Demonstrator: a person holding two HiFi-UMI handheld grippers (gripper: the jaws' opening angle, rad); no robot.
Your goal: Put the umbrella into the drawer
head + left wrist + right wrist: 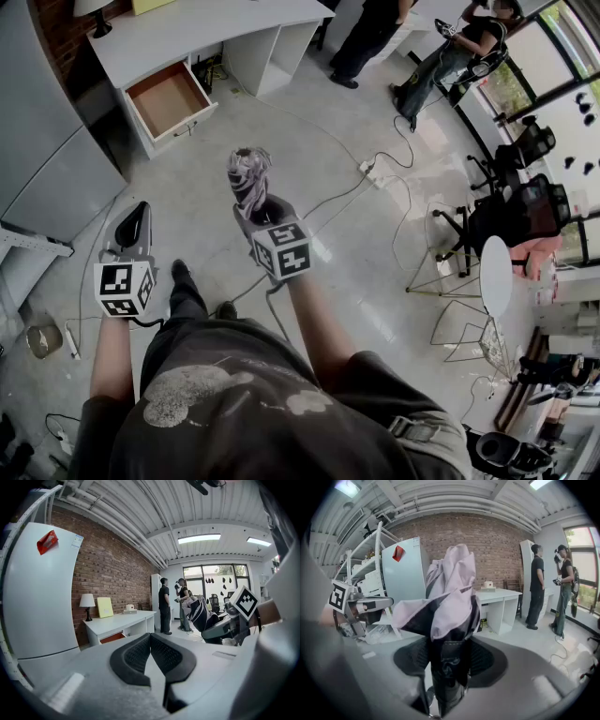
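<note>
Your right gripper pinches the folded umbrella near its lower end. The pads press on the dark fabric from both sides, and the pink and black folds stand up above the jaws. In the head view the umbrella points away from you, over the floor.

Your left gripper holds nothing: its jaws are pressed together, pad against pad. It is to the left of the right gripper, apart from it, and a little nearer to your body.

The drawer is pulled out of the white desk ahead of you, at the upper left of the head view, and its brown bottom shows. The umbrella is well apart from the drawer, with floor between them.

A lamp stands on the desk, near the brick wall. Two persons stand further back by the windows. A cable lies on the floor at your right.
</note>
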